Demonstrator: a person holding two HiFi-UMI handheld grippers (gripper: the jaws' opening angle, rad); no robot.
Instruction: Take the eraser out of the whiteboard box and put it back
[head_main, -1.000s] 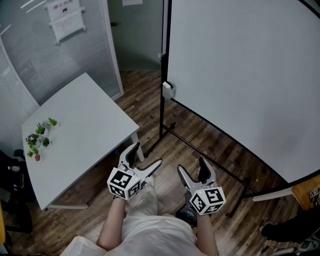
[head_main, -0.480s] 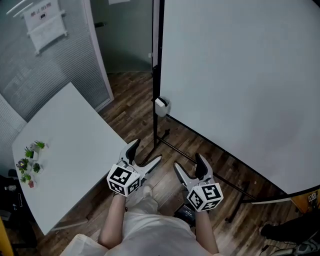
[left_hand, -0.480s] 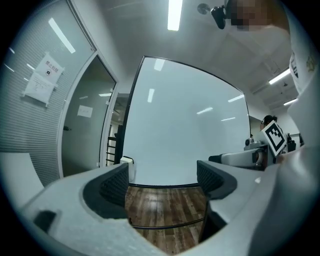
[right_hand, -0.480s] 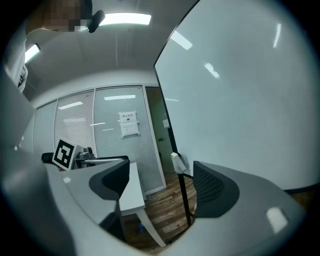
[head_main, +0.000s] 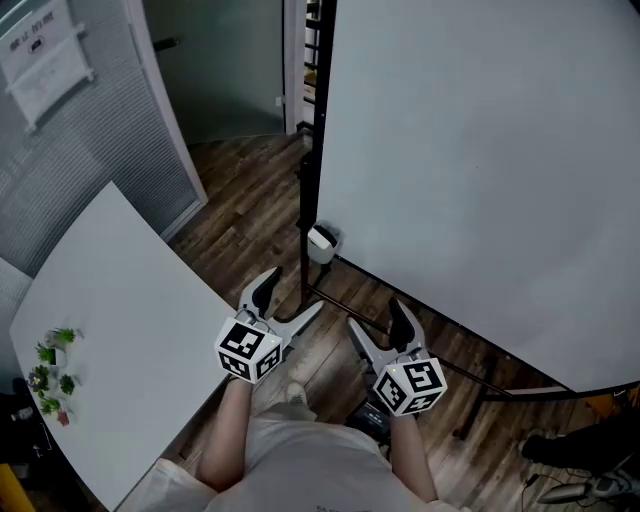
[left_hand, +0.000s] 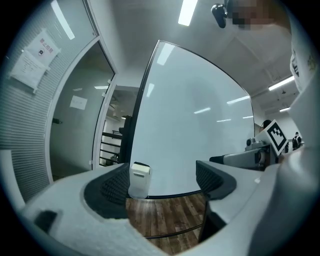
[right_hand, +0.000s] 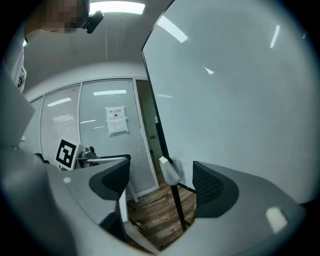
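Moved up closer to the whiteboard box (head_main: 322, 240) since a second ago. Holding the left gripper (head_main: 293, 297) wide with nothing between, just eased in slightly; holding the right gripper (head_main: 375, 320) wide and empty too, abreast over the wood floor (head_main: 240, 200). Ahead, box mounted low on the whiteboard (head_main: 480, 150) post (head_main: 312, 130), apart from both. Cannot make out the eraser.

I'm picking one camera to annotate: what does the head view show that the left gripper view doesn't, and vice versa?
Only the head view: the white table with small potted plants on it. Only the left gripper view: the ceiling light overhead. Both: the whiteboard, the whiteboard box at its lower corner, and the wooden floor.
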